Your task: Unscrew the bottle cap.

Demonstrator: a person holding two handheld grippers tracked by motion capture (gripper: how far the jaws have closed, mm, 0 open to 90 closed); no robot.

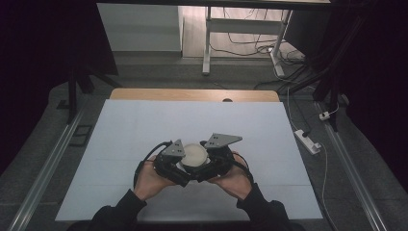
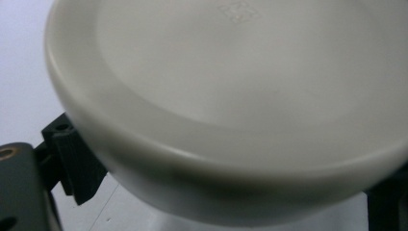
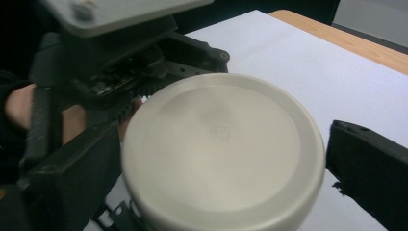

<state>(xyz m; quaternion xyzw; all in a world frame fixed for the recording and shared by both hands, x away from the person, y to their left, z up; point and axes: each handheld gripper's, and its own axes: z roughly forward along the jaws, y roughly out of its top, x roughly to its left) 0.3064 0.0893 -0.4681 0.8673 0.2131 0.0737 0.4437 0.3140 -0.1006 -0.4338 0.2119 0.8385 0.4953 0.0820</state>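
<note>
A white round container [image 1: 195, 154] with a flat lid and a small embossed mark is held above the white table cover, between both grippers. My left gripper [image 1: 180, 166] comes at it from the left. In the left gripper view the container [image 2: 231, 96] looms close, and my left gripper [image 2: 231, 187] is shut on its body, jaws pressed to each side. My right gripper [image 1: 211, 161] reaches in from the right. In the right gripper view my right gripper [image 3: 216, 168] straddles the lid [image 3: 221, 149]; a thin gap shows at the right jaw. The left gripper [image 3: 110, 72] sits behind the lid.
A white sheet [image 1: 144, 125] covers the table, with a wooden strip [image 1: 192, 94] along the far edge. On the floor at the right lie a power strip [image 1: 308, 141] and cables. A white desk frame [image 1: 207, 48] stands beyond the table.
</note>
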